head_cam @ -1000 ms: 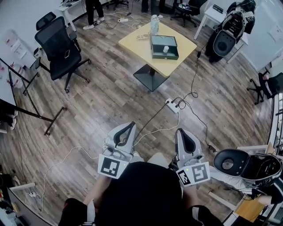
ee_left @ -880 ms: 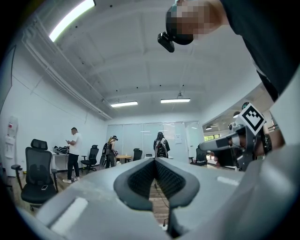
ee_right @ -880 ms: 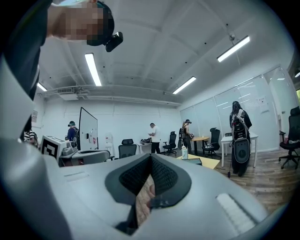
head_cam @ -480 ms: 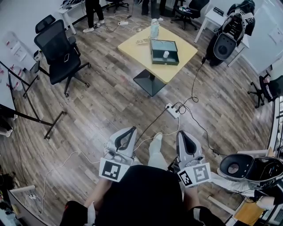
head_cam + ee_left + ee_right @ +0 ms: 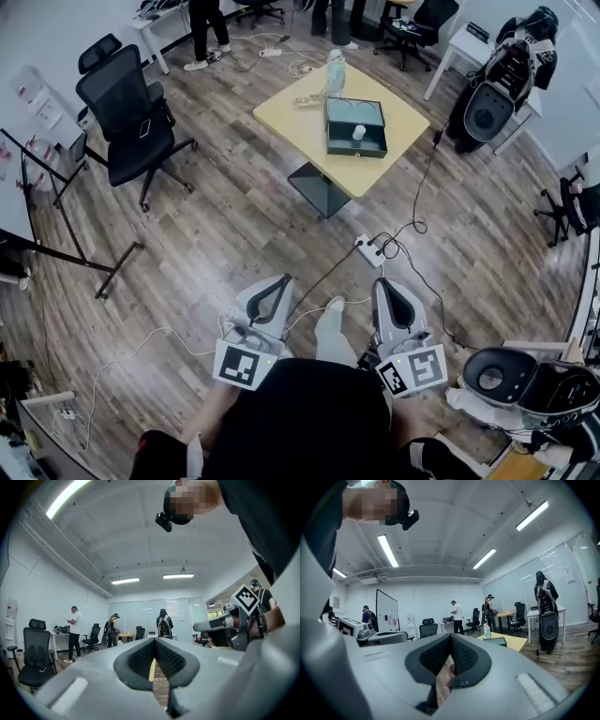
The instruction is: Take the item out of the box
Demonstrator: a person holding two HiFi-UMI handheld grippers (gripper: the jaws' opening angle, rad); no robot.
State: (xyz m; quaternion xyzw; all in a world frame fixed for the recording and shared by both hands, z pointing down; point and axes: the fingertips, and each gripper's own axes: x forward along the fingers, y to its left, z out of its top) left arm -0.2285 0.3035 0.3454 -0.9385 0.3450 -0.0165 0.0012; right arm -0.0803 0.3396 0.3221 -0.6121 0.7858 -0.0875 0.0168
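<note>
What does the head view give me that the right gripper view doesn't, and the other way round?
Head view only: the inside of the open box with a small white item in it, the power strip on the floor, and the left tongs.
Right gripper view only: the ceiling lights and a whiteboard.
Both: the yellow table with the box and a bottle on it, and the right tongs, shut and empty. The right gripper view sees the box side-on, so its contents are hidden.

Yellow table [image 5: 291,108]: open green box [image 5: 356,151], bottle [image 5: 335,67] standing just beyond it
</note>
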